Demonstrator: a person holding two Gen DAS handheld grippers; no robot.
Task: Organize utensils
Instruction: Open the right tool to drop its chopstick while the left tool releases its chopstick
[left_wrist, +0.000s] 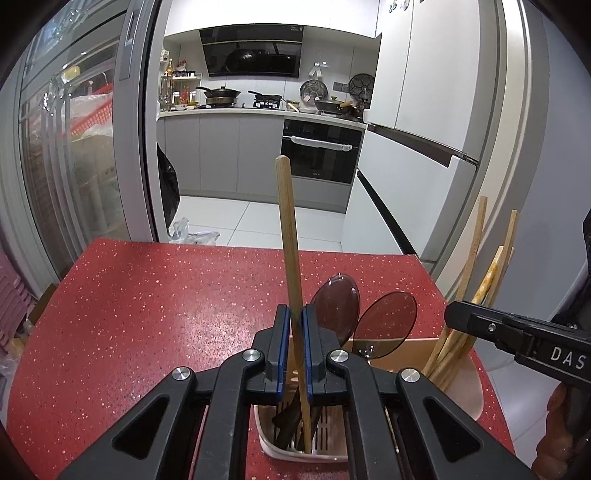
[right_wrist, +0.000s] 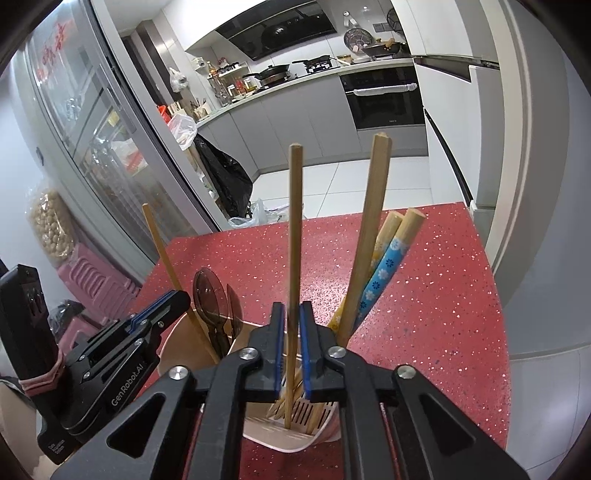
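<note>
A beige utensil holder (left_wrist: 469, 387) stands on the red speckled table (left_wrist: 147, 314). My left gripper (left_wrist: 294, 314) is shut on a bamboo chopstick (left_wrist: 288, 221) that stands upright with its lower end in the holder's slotted compartment. Two brown translucent spoons (left_wrist: 338, 306) stand just behind it. My right gripper (right_wrist: 291, 310) hangs over the neighbouring compartment of the holder (right_wrist: 173, 347). A bamboo chopstick (right_wrist: 294, 221) stands between its pads with a thin gap showing, its tip on the slotted bottom. Thicker wooden and flower-patterned chopsticks (right_wrist: 388, 266) lean to the right. The left gripper (right_wrist: 173, 299) shows at the holder's left side.
The table's far edge (right_wrist: 332, 214) drops to a white tiled kitchen floor. A glass cabinet door (left_wrist: 74, 166) stands at the left, with pink plastic stools (right_wrist: 96, 280) below it. A black bag (right_wrist: 225, 177) sits on the floor beyond.
</note>
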